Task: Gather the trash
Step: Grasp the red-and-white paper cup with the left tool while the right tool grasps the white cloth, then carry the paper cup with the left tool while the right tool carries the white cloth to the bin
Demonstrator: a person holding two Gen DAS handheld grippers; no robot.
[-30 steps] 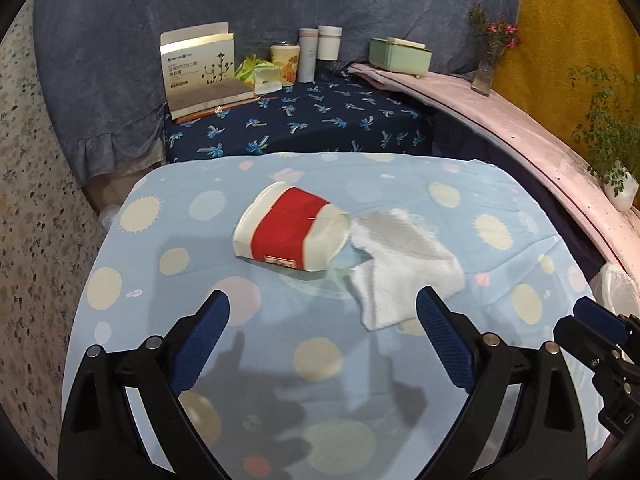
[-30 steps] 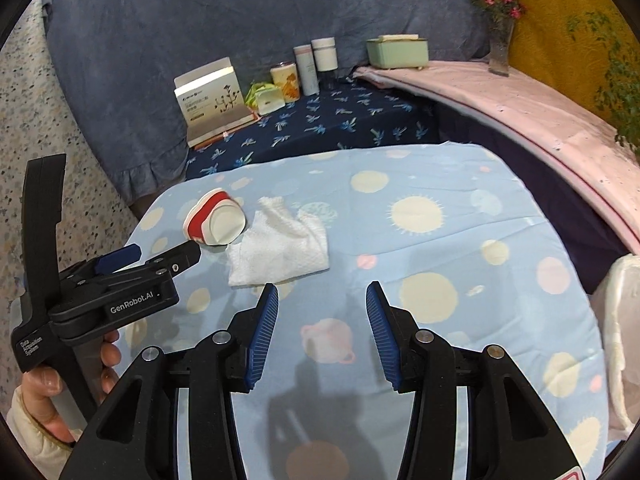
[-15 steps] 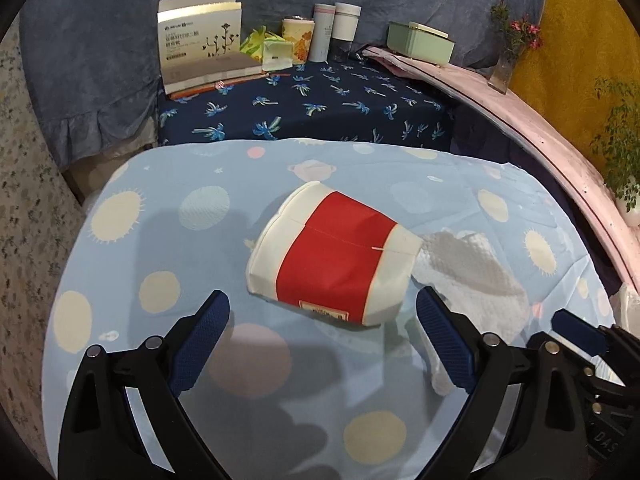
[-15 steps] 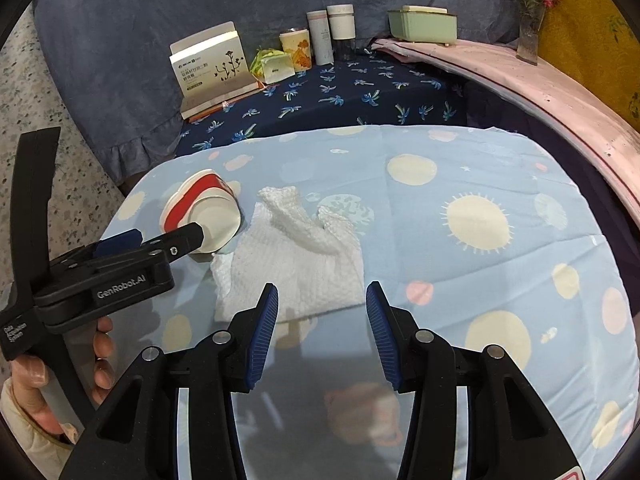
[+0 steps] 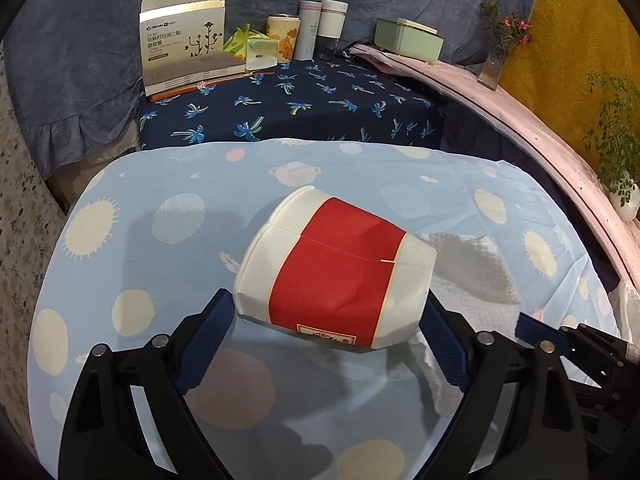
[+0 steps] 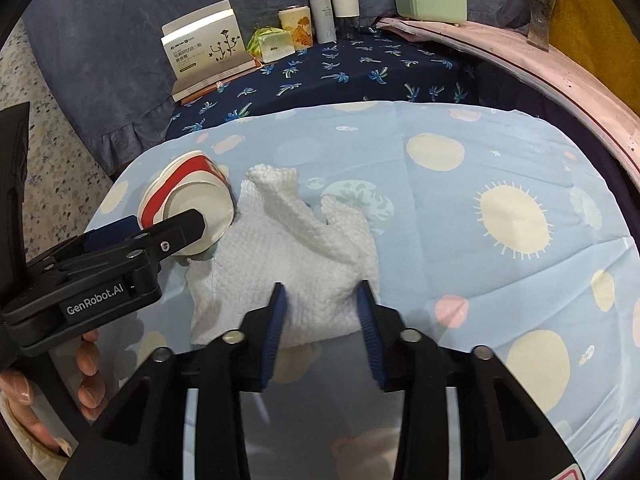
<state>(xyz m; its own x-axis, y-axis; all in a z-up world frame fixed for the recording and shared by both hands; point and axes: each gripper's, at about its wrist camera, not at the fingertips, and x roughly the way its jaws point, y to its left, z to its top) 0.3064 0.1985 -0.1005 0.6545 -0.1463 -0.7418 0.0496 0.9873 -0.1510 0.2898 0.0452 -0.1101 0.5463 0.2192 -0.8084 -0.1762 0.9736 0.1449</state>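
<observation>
A crushed red-and-white paper cup (image 5: 336, 276) lies on its side on the light blue tablecloth (image 5: 160, 208). My left gripper (image 5: 326, 312) is open, its blue pads on either side of the cup's near edge. The cup also shows in the right wrist view (image 6: 188, 196), with the left gripper (image 6: 132, 236) at it. A crumpled white paper towel (image 6: 296, 256) lies just right of the cup; it also shows in the left wrist view (image 5: 472, 264). My right gripper (image 6: 322, 300) is open, its fingers straddling the towel's near edge.
Behind the table a dark blue palm-print cloth (image 5: 304, 108) carries an open box (image 5: 184, 52), a green packet (image 5: 256, 46), cups and bottles (image 5: 320, 28). A mint box (image 5: 408, 42) and vase (image 5: 496, 56) sit on the pink ledge at right.
Both grippers have moved forward: the left now has the cup between its fingers, the right has reached the towel's near edge. Both stay open.
</observation>
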